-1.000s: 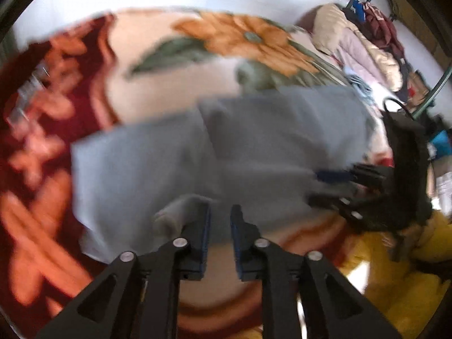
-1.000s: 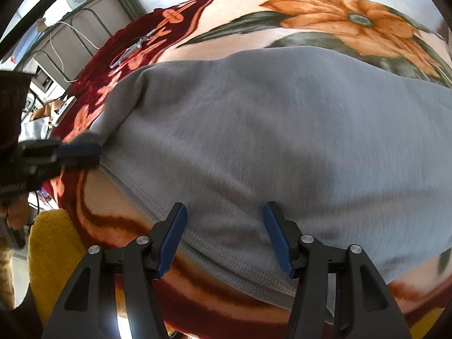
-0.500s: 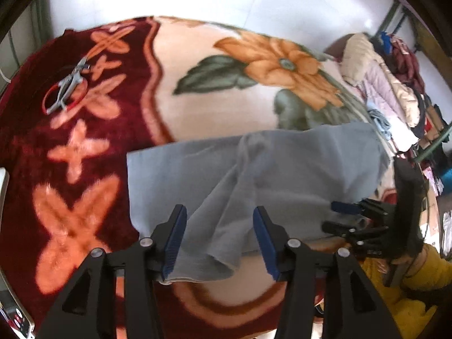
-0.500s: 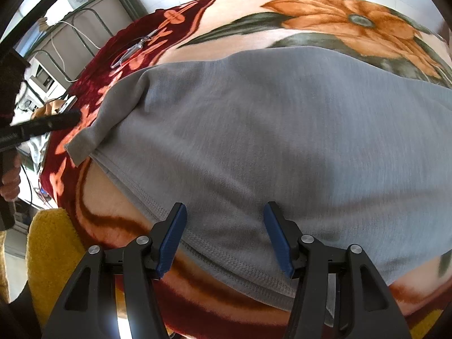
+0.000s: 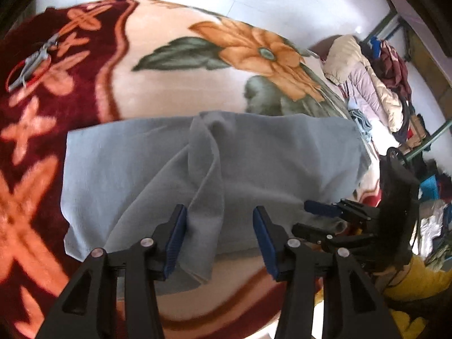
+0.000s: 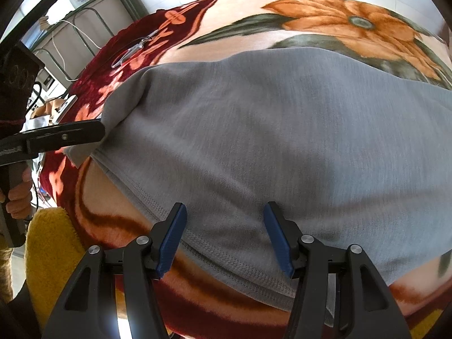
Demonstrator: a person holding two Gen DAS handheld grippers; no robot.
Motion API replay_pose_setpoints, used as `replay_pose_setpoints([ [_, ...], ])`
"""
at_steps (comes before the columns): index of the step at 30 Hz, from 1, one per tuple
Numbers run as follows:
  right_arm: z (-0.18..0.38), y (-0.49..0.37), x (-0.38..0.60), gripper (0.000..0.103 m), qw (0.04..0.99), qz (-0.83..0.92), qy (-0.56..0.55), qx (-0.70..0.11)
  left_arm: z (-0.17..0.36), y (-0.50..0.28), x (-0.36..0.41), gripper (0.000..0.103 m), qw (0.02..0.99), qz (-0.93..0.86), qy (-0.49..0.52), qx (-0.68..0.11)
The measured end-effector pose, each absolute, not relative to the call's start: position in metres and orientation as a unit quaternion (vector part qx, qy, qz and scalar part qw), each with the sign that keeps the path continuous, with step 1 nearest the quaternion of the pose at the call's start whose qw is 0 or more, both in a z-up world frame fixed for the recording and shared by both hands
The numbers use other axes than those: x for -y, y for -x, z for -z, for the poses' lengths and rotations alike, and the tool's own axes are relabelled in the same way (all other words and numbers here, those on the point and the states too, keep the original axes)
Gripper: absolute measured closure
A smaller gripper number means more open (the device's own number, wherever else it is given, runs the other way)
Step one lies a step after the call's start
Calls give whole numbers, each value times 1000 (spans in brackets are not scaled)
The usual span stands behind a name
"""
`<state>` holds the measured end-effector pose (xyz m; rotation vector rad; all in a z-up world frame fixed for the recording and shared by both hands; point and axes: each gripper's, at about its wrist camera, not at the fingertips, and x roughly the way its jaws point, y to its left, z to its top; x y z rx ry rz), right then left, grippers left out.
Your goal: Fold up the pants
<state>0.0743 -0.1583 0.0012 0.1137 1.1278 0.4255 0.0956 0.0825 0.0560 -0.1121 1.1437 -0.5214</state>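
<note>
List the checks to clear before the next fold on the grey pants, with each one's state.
1. Left gripper released: ok, jaws have just opened, cloth lies loose between them.
2. Right gripper free: ok, open over the hem.
3. Grey pants lying flat: not ok, a ridge runs down the middle.
4. Scissors clear of the pants: ok, apart on the blanket.
5. Layers aligned underneath: cannot tell.

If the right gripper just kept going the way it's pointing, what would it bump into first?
Most likely the grey pants. The right gripper points down at them with its fingers open, and the hemmed edge lies right between and just beyond them. The flowery blanket shows around the cloth. How close they are is unclear.
</note>
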Motion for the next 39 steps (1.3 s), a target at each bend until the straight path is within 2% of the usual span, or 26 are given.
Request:
replay_pose_setpoints([
  [7, -2, -74, 159, 45, 823, -202, -55, -529, -45, -95, -76, 53, 811, 215, 23, -543],
  [11, -3, -74, 158, 45, 823, -202, -53, -528, -57, -89, -75, 52, 813, 255, 51, -522],
  [19, -3, -75, 158, 45, 823, -202, -55, -528, -45, -94, -64, 53, 824, 202, -11, -529],
  [20, -3, -75, 157, 45, 822, -202, -55, -529, -45, -94, -64, 64, 825, 203, -9, -527],
  [21, -3, -74, 158, 45, 822, -201, -55, -530, -45, -94, -64, 83, 825, 207, -9, -526],
  [22, -5, -75, 157, 45, 821, -200, -56, -532, -45, -94, -64, 90, 825, 209, -9, -525],
  [24, -14, -80, 159, 46, 814, -206, -66, -539, -51, -94, -67, 96, 830, 209, -8, -517],
  [30, -37, -113, 173, 48, 828, -201, -75, -518, -66, -123, -99, 97, 853, 107, -54, -508],
  [36, -23, -157, 172, 48, 826, -180, -59, -530, -60, -169, -127, 96, 855, 73, -30, -513],
  [39, -20, -169, 169, 48, 827, -180, -59, -530, -49, -181, -120, 96, 846, 72, -62, -524],
])
